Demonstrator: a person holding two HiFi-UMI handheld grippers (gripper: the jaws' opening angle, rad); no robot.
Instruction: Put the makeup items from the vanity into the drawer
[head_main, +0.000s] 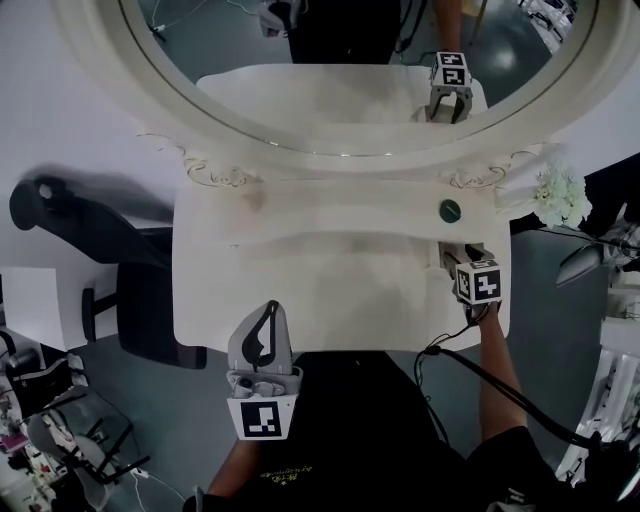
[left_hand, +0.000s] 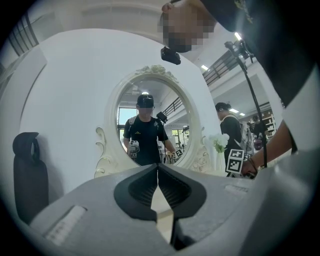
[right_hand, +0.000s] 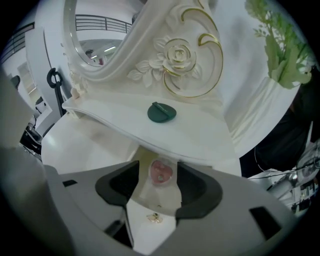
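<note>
Right of centre in the head view, a round green compact sits on the vanity, probably light, rigid and slick, best pinched across its rim; the right gripper hangs open over a pink heart case in the drawer, and the left gripper is closed and empty.

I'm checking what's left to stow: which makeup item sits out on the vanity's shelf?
The dark green round compact, lying on the white shelf under the mirror; the pink heart-shaped item is lower, in the open drawer.

I am looking at a large indoor test studio. An ornate white vanity with an oval mirror stands against a plain wall. A black office chair is to its left, and a tall equipment stand and balcony railings are to its right.
</note>
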